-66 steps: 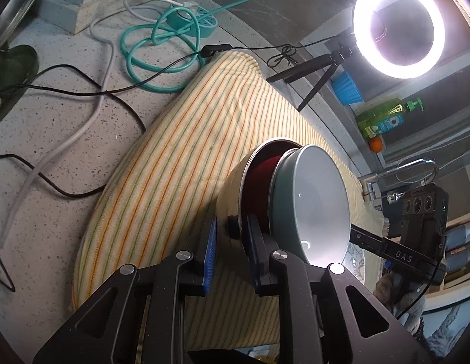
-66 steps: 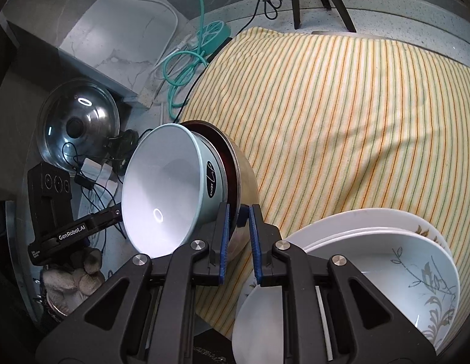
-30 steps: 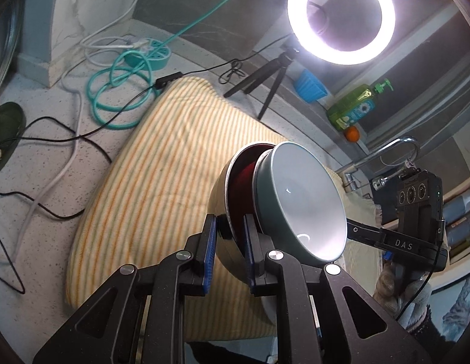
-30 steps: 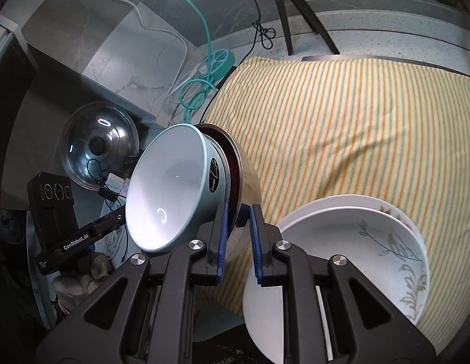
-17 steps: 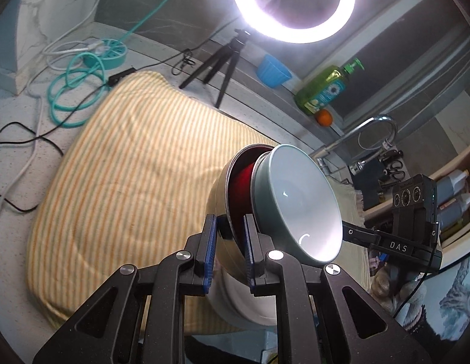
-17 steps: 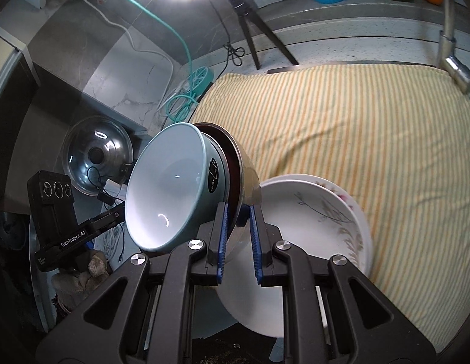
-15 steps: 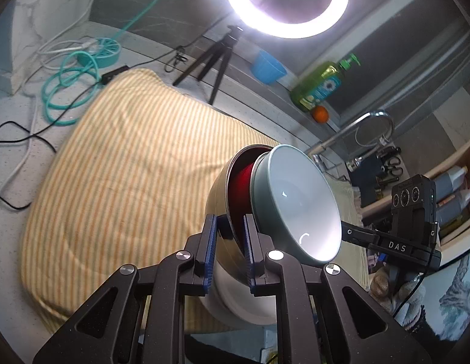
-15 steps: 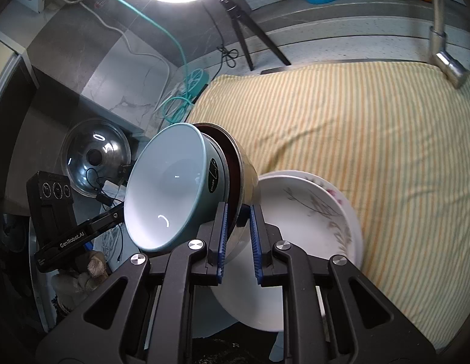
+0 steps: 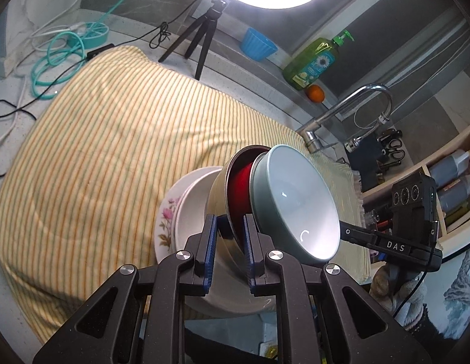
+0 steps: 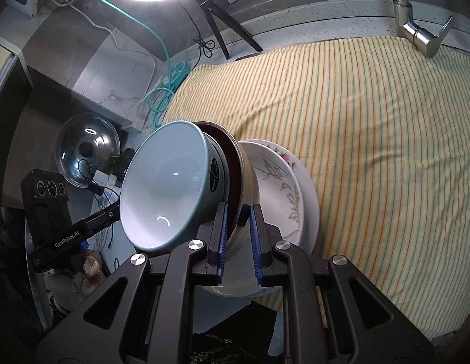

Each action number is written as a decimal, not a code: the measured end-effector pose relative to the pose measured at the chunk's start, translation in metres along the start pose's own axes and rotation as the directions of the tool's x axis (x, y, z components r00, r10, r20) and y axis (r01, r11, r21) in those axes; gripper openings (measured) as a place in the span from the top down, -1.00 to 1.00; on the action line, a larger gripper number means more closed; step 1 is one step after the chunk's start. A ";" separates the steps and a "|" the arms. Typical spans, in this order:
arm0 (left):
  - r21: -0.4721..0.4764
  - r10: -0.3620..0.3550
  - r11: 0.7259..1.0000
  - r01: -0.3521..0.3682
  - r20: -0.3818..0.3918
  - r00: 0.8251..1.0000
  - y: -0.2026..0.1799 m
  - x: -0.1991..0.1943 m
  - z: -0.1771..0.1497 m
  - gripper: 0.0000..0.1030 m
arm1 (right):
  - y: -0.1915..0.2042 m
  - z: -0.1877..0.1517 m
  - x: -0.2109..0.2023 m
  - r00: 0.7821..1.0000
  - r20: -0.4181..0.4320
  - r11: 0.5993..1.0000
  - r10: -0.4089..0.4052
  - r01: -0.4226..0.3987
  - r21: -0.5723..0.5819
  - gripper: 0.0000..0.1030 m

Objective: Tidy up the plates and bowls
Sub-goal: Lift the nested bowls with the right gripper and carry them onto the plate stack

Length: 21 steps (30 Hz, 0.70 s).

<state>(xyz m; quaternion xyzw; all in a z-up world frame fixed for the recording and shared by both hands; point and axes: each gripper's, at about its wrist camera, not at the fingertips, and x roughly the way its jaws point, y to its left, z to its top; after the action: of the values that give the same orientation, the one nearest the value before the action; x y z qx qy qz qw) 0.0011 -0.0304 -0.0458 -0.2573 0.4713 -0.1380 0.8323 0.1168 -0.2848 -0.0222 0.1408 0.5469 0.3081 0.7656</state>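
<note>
Both grippers hold one nested stack of bowls by opposite rims. My left gripper [image 9: 228, 236] is shut on the rim of the cream bowl with the red inside [image 9: 239, 188]; a teal bowl [image 9: 295, 203] sits nested in it. My right gripper [image 10: 238, 227] is shut on the same rim [image 10: 235, 182], with the teal bowl [image 10: 165, 191] to its left. The stack is tilted above a pile of white flowered plates [image 9: 171, 215] [image 10: 280, 188] lying on the striped cloth [image 9: 98, 151].
A tap [image 9: 350, 106] stands at the cloth's far right. A ring light tripod [image 9: 201, 36], blue cup [image 9: 257, 44], green soap bottle [image 9: 313, 63] and orange [image 9: 316, 94] line the back ledge. Cables [image 9: 53, 57] lie left. A pot lid [image 10: 86, 148] is further left.
Both grippers have carried the bowl stack up and to the right along the cloth, to just above the flowered plates. The grip on the rim is unchanged.
</note>
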 end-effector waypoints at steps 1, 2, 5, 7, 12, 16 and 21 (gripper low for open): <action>-0.005 0.001 1.000 -0.001 -0.001 1.000 -0.001 0.002 -0.001 0.74 | -0.002 0.000 0.000 1.000 -0.002 1.000 0.000 0.000 0.000 0.71; -0.004 0.004 1.000 -0.004 -0.001 1.000 -0.002 0.003 -0.003 0.74 | -0.002 0.000 0.001 1.000 -0.002 1.000 -0.001 0.001 -0.001 0.71; -0.011 0.014 1.000 -0.014 0.001 1.000 -0.002 0.008 -0.008 0.74 | -0.004 0.001 0.003 1.000 -0.003 1.000 0.000 0.000 -0.002 0.71; -0.012 0.024 1.000 -0.024 0.004 1.000 -0.002 0.010 -0.009 0.74 | -0.006 0.000 0.005 1.000 -0.010 1.000 0.001 -0.001 -0.005 0.71; -0.024 0.039 0.999 -0.039 0.005 0.999 0.002 0.014 -0.014 0.74 | -0.003 0.001 0.008 1.000 -0.008 0.999 0.006 -0.006 -0.036 0.71; -0.021 0.046 0.999 -0.046 0.013 0.999 0.001 0.013 -0.016 0.75 | 0.000 0.003 0.011 1.000 -0.007 0.998 -0.005 0.005 -0.069 0.71; -0.024 0.058 0.998 -0.058 0.016 0.998 -0.001 0.011 -0.020 0.74 | 0.000 0.002 0.011 1.000 -0.009 0.996 -0.011 0.010 -0.092 0.67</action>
<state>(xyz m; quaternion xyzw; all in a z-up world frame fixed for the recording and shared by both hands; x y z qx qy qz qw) -0.0102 -0.0416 -0.0613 -0.2545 0.4730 -0.1061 0.8368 0.1205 -0.2780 -0.0297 0.1010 0.5362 0.3297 0.7704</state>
